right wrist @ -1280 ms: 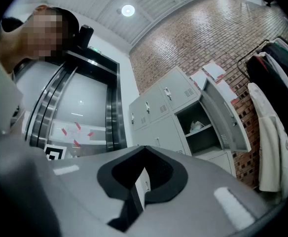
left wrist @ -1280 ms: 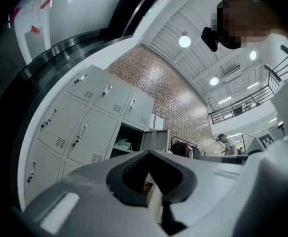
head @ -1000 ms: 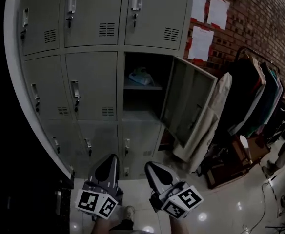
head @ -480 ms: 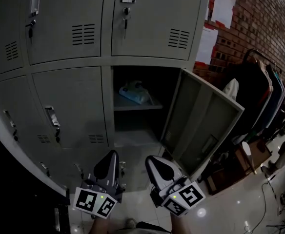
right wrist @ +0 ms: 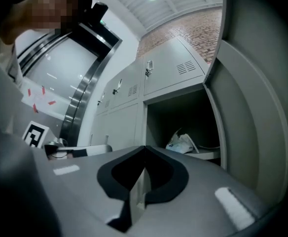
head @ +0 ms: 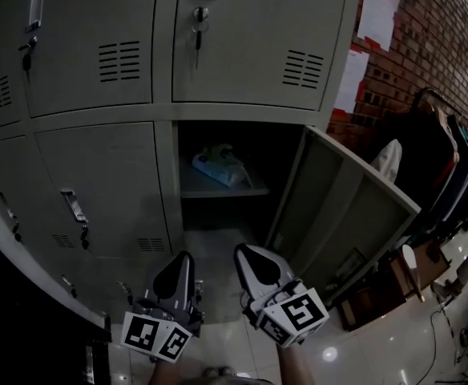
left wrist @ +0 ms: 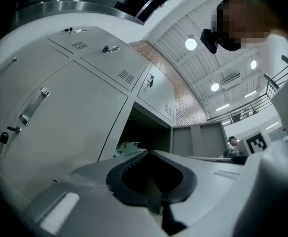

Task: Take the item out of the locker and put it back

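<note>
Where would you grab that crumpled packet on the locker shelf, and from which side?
Probably pinch the packet by its crumpled edge that sticks up, coming straight in through the locker's open front. It lies low on the shelf, with walls at its left and behind it and the open door at the right, so the front looks like the only free way in.

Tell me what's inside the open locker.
A pale crumpled packet lies on the shelf of the open locker. Behind it, the back is too dark to make out.
</note>
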A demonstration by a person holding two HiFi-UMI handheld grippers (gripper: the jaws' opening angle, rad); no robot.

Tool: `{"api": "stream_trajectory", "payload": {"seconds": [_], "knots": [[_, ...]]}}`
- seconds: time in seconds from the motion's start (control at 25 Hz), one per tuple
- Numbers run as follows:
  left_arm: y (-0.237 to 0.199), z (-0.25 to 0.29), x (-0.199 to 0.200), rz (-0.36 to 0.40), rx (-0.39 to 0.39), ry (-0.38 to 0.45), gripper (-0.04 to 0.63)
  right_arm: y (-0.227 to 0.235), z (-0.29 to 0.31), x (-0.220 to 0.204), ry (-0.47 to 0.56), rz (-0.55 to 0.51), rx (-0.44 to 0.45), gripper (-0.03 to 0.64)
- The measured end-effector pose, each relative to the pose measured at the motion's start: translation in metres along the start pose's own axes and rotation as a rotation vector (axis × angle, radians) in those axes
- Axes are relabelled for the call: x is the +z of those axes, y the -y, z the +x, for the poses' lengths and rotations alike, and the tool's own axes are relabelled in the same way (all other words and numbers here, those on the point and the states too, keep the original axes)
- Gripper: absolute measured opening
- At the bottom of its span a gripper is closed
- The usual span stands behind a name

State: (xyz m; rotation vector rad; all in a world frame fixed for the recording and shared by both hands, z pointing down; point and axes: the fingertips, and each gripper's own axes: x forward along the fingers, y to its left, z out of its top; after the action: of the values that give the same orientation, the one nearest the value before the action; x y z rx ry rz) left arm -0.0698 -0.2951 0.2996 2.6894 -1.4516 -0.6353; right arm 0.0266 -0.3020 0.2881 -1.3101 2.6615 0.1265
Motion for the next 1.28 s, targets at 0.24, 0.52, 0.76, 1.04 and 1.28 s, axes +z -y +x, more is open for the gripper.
{"api": "stream_trajectory", "payload": {"seconds": [0.24,0.52,0.76,1.04,1.28], "knots": [[-0.009,0.006,-0.005,0.005,0.02,-0.011,0.003,0.05,0.057,0.014,0.028,-0.023,-0.089,0.184],[-0.021,0.003,-0.006,0.001,0.048,-0.021,0.003,0.117,0.14,-0.002,-0.145,0.026,-0.175,0.394],[-0.031,0.002,-0.008,-0.009,0.068,-0.026,0.003,0.14,0.162,-0.016,-0.296,-0.039,-0.195,0.394],[-0.038,0.001,-0.008,-0.014,0.084,-0.023,0.003,0.136,0.171,-0.028,-0.391,-0.166,-0.163,0.183],[-0.041,0.002,-0.006,-0.02,0.085,-0.018,0.004,0.131,0.163,-0.026,-0.352,-0.151,-0.174,0.054]]}}
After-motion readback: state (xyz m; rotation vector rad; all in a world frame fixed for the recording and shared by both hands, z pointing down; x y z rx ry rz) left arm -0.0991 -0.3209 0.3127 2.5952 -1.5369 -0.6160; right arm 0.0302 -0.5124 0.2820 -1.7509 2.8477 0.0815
